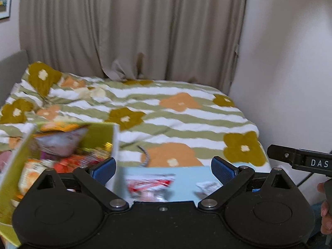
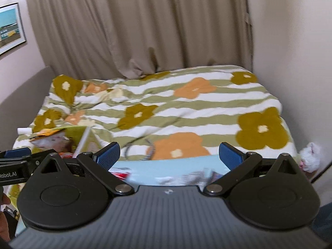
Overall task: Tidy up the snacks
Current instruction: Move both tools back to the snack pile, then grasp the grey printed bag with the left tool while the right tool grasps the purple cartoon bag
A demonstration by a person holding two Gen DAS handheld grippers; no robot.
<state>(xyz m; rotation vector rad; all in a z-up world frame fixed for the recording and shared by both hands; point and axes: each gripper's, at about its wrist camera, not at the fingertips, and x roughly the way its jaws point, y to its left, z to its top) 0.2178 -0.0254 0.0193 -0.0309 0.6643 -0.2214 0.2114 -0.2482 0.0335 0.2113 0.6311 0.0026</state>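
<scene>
A yellow-green box (image 1: 99, 133) full of snack packets sits at the left on the bed; in the right wrist view the box (image 2: 77, 133) shows at the lower left. My left gripper (image 1: 164, 169) is open, its left finger just inside the box's right wall. Below it, on a light blue sheet (image 1: 186, 173), lie a red-and-white packet (image 1: 149, 184) and a silver-white packet (image 1: 208, 187). My right gripper (image 2: 169, 155) is open above the same blue sheet (image 2: 170, 168), with the red packet (image 2: 120, 174) and a silvery packet (image 2: 193, 177) beneath. Both views are blurred.
A floral striped quilt (image 1: 166, 112) covers the bed. A beige curtain (image 1: 132, 27) hangs behind and a wall (image 1: 290, 62) closes the right side. A dark cord (image 1: 146, 156) lies on the quilt. A white crumpled thing (image 2: 310, 155) sits at the bed's right edge.
</scene>
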